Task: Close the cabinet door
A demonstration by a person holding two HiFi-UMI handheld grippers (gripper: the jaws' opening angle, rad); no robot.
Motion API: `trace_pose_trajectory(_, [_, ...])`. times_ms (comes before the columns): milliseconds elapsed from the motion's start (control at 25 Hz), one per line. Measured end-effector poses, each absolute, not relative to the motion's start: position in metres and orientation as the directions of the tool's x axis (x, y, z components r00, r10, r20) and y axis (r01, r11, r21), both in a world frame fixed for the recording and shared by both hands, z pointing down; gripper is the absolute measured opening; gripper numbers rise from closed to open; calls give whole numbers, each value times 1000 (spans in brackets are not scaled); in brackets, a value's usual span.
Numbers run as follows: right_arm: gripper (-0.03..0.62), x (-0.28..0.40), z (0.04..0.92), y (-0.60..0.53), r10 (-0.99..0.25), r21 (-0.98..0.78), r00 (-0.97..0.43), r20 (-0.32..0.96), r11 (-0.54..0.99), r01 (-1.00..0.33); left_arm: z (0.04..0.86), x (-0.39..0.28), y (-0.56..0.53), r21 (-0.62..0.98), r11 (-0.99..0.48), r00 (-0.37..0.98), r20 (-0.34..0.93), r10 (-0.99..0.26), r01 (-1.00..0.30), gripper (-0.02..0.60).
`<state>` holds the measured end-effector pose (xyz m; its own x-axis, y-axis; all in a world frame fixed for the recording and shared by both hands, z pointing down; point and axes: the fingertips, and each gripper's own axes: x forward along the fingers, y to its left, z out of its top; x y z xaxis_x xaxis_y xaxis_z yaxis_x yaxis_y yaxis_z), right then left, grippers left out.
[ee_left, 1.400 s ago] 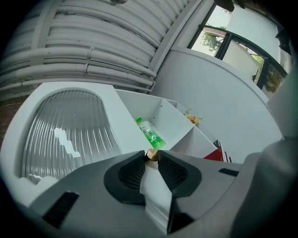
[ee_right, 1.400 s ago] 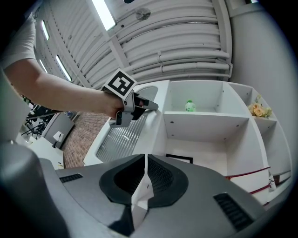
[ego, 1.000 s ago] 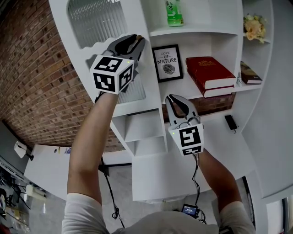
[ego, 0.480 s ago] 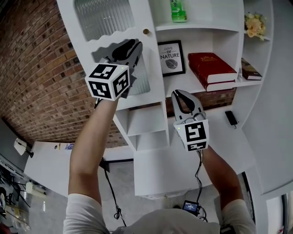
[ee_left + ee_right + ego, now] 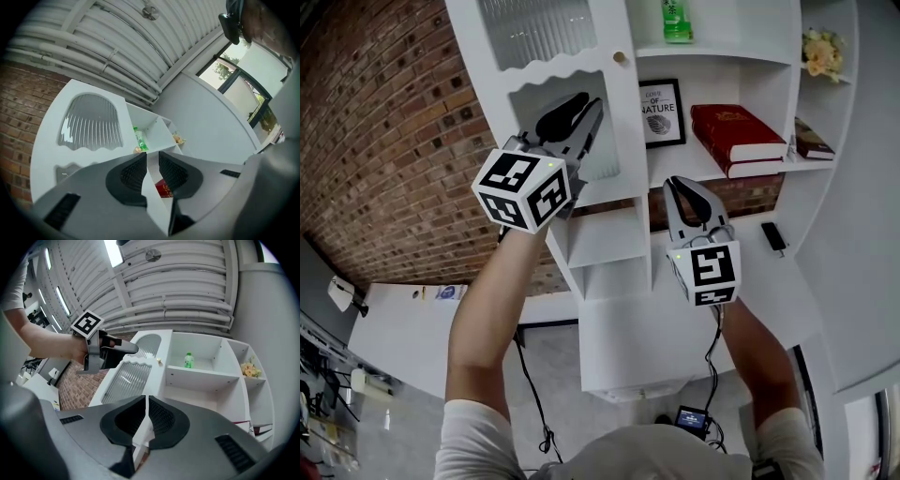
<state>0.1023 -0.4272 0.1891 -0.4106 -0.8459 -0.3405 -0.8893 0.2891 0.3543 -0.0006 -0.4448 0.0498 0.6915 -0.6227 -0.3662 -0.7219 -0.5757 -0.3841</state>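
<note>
The white cabinet door (image 5: 471,42) with ribbed glass panels stands swung open at the left, its small brass knob (image 5: 620,57) free. My left gripper (image 5: 592,101) hangs in front of the door's lower glass panel, below and left of the knob, touching nothing. Its jaws have just been closing a little but remain open, with nothing between them. The left gripper view shows the door (image 5: 51,136) and knob (image 5: 137,150) beyond that gripper (image 5: 152,157). My right gripper (image 5: 682,182) is shut and empty, low before the open shelves. Its own view shows the door (image 5: 124,380), knob (image 5: 159,360) and left gripper (image 5: 133,348).
Open shelves hold a green bottle (image 5: 676,21), a framed print (image 5: 659,112), a red book (image 5: 739,136) and flowers (image 5: 820,52). A small black object (image 5: 775,237) lies on the white counter. A brick wall (image 5: 384,141) runs behind the door at the left.
My left gripper has come away from the knob and dropped down in front of the lower glass panel. The right gripper has drifted slightly right.
</note>
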Motion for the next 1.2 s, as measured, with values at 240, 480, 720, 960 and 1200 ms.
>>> trace_pose_trajectory(240, [43, 95, 182, -404, -847, 349, -402, -347, 281, -894, 70, -16, -409, -348, -612, 704, -374, -603, -710, 81])
trace_pose_trajectory(480, [43, 88, 179, -381, -848, 341, -397, -352, 279, -898, 92, -32, -377, -313, -638, 708, -376, -598, -704, 74])
trace_pose_trajectory(720, [43, 82, 184, -362, -852, 334, -392, -346, 279, -900, 119, -44, -350, -266, -674, 718, -371, -589, -690, 71])
trace_pose_trajectory(960, [43, 78, 187, -346, -857, 331, -387, -341, 276, -903, 144, -53, -331, -229, -699, 726, -362, -585, -677, 69])
trace_pose_trajectory(1200, [43, 74, 194, -331, -860, 326, -385, -335, 278, -904, 175, -64, -316, -166, -718, 721, -351, -597, -676, 66])
